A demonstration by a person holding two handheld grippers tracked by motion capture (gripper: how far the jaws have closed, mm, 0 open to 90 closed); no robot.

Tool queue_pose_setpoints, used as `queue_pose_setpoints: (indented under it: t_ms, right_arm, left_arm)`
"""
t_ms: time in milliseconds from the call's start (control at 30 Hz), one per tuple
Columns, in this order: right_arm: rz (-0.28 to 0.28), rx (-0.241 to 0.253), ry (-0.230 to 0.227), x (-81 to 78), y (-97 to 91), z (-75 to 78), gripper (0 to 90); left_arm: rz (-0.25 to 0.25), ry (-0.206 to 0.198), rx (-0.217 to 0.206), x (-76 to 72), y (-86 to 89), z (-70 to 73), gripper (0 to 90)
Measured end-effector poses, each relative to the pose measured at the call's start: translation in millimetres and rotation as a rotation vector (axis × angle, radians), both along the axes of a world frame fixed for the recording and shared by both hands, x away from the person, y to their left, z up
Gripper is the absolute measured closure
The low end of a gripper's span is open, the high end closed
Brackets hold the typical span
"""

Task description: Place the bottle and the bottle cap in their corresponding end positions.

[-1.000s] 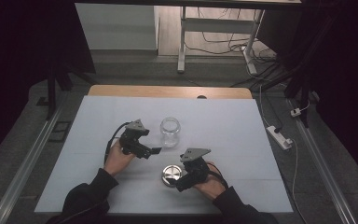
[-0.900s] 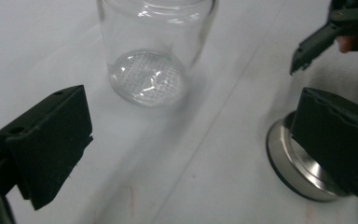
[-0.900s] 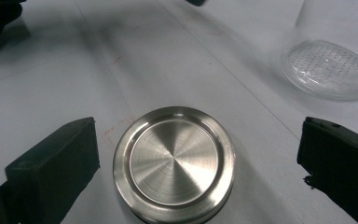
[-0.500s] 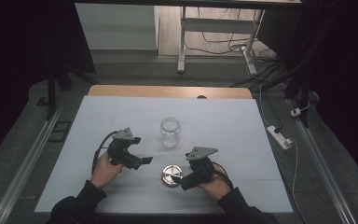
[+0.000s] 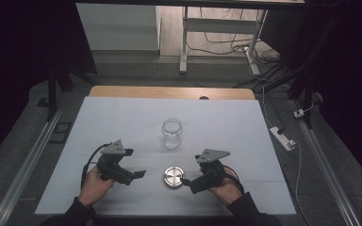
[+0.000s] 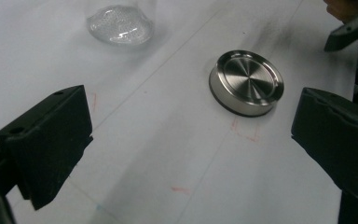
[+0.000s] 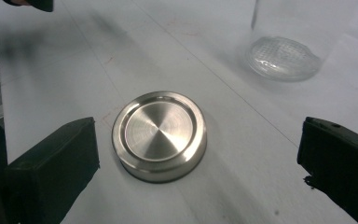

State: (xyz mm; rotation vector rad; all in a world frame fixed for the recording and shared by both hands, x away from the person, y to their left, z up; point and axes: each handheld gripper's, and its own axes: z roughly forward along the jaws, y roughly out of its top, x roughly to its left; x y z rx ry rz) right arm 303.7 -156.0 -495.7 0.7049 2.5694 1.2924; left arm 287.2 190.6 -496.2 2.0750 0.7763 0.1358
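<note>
1. Metal lid (image 5: pixel 173 177) lies flat on the white desk (image 5: pixel 122 122), near the front edge, between the two hand-held grippers. Top face is brushed steel with a raised rim; no brand, label or writing can be read on it in either gripper view.
2. Glass jar (image 5: pixel 171 133) stands upright behind the lid, well apart from it, about mid-desk. Mouth open, clear glass, no label to be seen. Its base has a fine dotted texture in the gripper views (image 7: pixel 282 56).
3. Left hand-held gripper (image 5: pixel 139 174) sits left of the lid, near but not touching it. Jaws stand wide apart in its own view, nothing between them but bare desk; the lid (image 6: pixel 246 82) lies ahead and to the right.
4. Right hand-held gripper (image 5: pixel 185 181) is just beside the lid's right edge. Jaws wide apart in its own view, the lid (image 7: pixel 159 135) lying between and slightly ahead of them, closer to the left jaw; no contact that can be made out.
5. Writing on the desk: only faint red pencil-like marks near the lid (image 6: pixel 244 133), too faint to read.
6. Open room: bare white surface on all sides of jar and lid. A wooden strip (image 5: pixel 169 92) runs along the far edge.
</note>
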Motion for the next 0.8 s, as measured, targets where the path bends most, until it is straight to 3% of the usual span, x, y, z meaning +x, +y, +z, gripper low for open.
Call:
queue_pose_setpoints:
  t_ms: [233,800]
  right_arm:
    - [-0.051,0.014,-0.011,-7.7,-17.3,4.6,0.0]
    - [-0.158,-0.009,-0.034,-23.8,-55.7,5.7,0.0]
  left_arm:
    - [0.039,0.002,-0.011,-18.5,14.1,-0.3,0.0]
    - [0.139,0.018,-0.022,-54.9,47.6,-8.3,0.0]
